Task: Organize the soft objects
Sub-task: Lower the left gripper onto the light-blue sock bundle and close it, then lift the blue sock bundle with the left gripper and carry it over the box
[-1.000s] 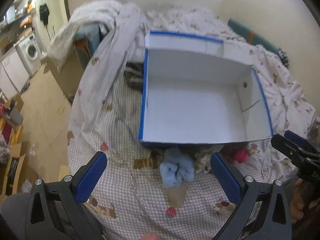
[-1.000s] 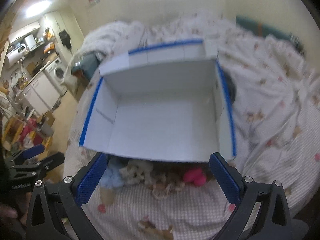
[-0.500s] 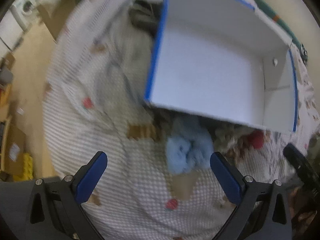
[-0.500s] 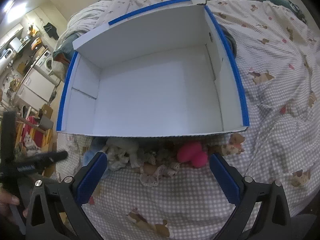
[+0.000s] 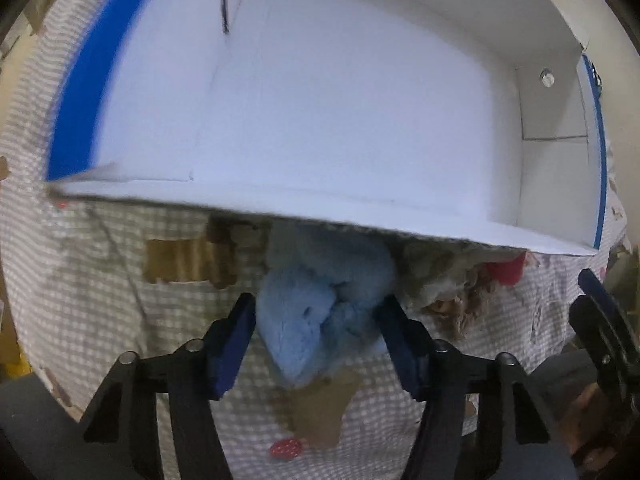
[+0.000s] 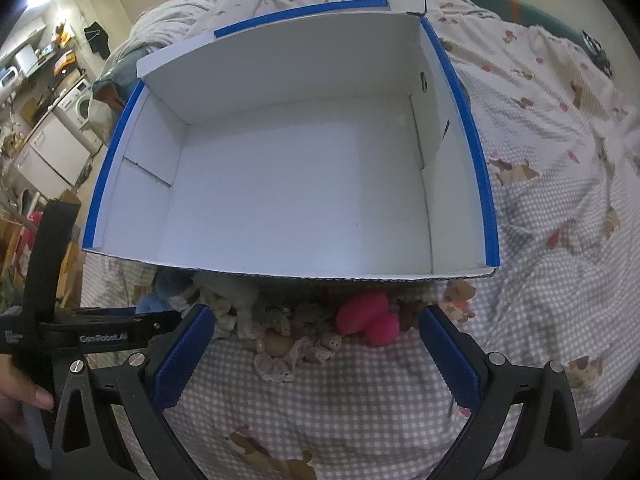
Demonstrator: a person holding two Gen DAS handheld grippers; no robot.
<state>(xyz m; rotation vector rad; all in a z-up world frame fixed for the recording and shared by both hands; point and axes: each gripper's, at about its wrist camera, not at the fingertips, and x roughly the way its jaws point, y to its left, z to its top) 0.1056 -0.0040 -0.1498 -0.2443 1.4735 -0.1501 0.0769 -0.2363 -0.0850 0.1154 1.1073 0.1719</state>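
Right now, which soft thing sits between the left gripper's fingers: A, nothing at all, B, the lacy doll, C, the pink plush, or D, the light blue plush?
D: in the left wrist view the left gripper has its blue pads on either side of the light blue plush, just in front of the white box; the pink plush lies off to the right.

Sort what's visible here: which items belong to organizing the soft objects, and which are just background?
Job items:
- blue plush toy, between the left gripper fingers
- pink plush toy
- lacy doll and cream soft toys
- white box with blue edges, nothing inside
- right gripper, open

Just lying about:
- checked bedsheet
- washing machine
- rumpled duvet
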